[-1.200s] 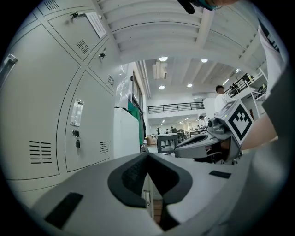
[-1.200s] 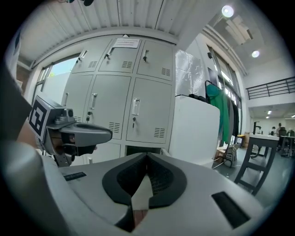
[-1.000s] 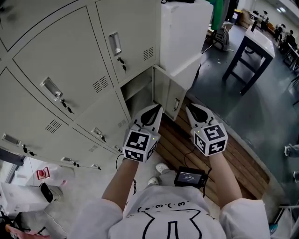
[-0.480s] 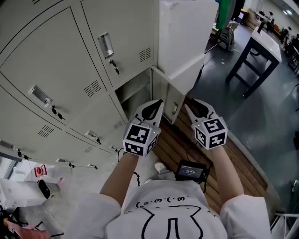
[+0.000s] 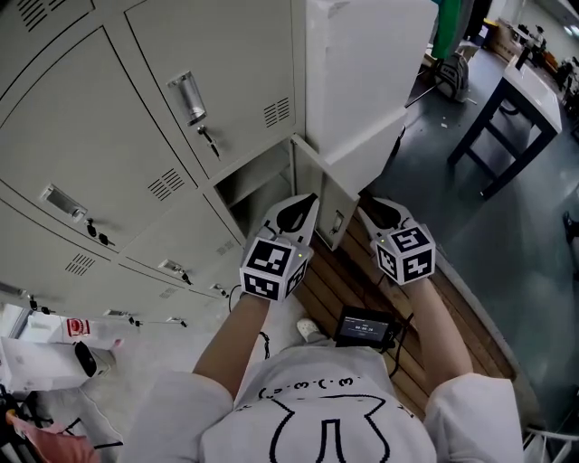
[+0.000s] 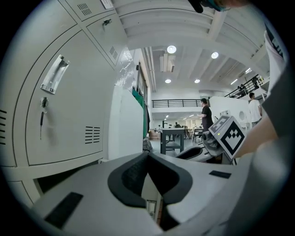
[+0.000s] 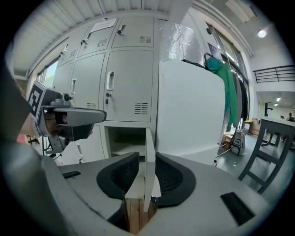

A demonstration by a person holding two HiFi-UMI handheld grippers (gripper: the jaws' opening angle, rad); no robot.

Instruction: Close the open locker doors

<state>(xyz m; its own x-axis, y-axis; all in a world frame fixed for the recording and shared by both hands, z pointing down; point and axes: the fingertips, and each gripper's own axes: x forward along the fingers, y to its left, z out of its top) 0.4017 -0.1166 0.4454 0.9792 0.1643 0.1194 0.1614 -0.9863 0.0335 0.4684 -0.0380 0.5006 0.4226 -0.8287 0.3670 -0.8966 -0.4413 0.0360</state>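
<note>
A white short-sleeved T-shirt point(image 5: 317, 407) bears a black line drawing. The left hand-held gripper point(image 5: 297, 210) and right hand-held gripper point(image 5: 373, 212) are pale grey, with black ribbed pads point(image 7: 119, 177) and black-and-white square-marker cubes point(image 5: 271, 268). The shoes point(image 5: 313, 329) are white.

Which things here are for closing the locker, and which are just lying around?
For the job:
open locker door
open compartment behind it

Just lying about:
table
green cloth
black device
wooden slats

Workshop hall — grey lockers point(image 5: 118, 118), worktable point(image 5: 516, 99), mezzanine railing point(image 6: 177, 103)
</note>
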